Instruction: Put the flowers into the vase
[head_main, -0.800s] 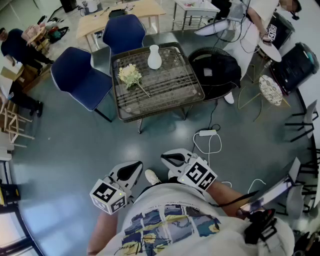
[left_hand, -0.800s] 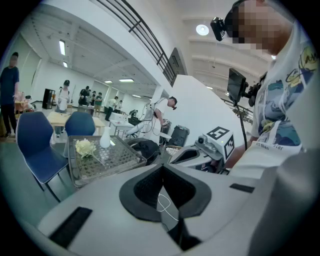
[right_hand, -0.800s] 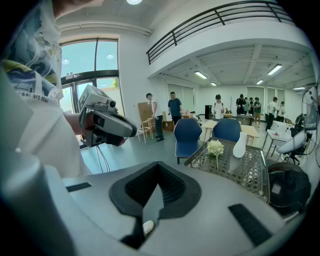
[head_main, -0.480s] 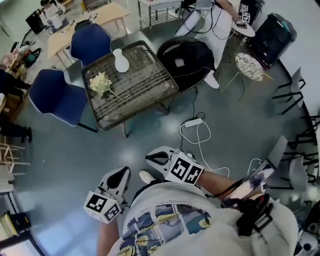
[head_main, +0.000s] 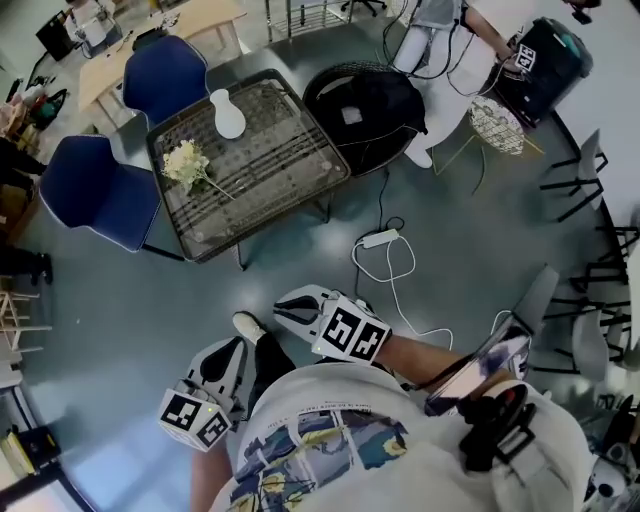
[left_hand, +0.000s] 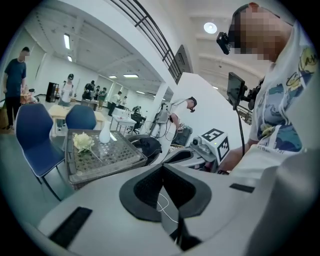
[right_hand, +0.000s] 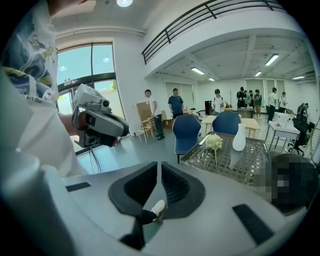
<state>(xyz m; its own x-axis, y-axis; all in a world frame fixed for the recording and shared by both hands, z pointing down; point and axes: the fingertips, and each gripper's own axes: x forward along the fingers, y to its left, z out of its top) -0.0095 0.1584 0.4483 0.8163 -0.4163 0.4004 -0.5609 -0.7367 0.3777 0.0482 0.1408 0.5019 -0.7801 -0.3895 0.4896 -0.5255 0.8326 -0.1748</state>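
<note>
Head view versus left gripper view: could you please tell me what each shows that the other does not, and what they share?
Only the head view: the person's white shoe and the marker cube on the left gripper. Only the left gripper view: ceiling lights, a balcony railing and that gripper's shut jaws. Both: the woven table with the flowers and white vase, the blue chairs, and the right gripper.

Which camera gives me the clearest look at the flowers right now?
The head view: from above, the flowers lie whole on the table, blooms and stem unobstructed, apart from the vase. The left gripper view and the right gripper view both show them small and far off, at a low angle.
</note>
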